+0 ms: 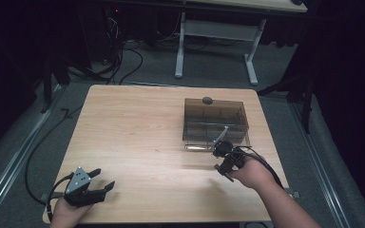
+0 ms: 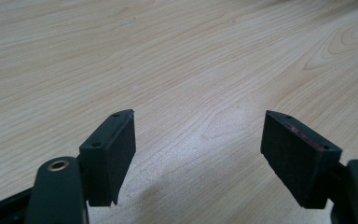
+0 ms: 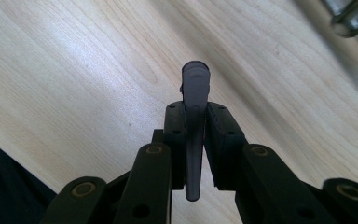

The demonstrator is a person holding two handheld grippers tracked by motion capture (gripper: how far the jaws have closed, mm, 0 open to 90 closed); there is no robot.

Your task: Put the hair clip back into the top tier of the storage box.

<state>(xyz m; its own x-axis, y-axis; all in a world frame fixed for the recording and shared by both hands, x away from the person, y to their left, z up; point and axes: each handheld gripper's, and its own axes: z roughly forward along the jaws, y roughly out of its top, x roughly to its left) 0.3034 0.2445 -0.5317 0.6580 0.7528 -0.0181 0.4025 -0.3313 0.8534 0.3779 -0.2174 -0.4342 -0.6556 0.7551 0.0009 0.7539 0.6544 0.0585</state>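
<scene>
Two black grippers over a pale wood-grain table, one clamped on a slim grey utensil.

Right gripper (image 3: 196, 126), low centre of its own view, pinches a flat, matte grey handle (image 3: 195, 93) with a rounded, ridged tip; in the high view it sits right of centre, beside a smoky translucent compartment box (image 1: 215, 118) with a shiny metal piece (image 1: 199, 147) along its front edge. Left gripper (image 1: 95, 183), lower left, stands released, its blocky rubbery pads (image 2: 112, 149) wide apart over bare table (image 2: 177, 60). No legible writing.
</scene>
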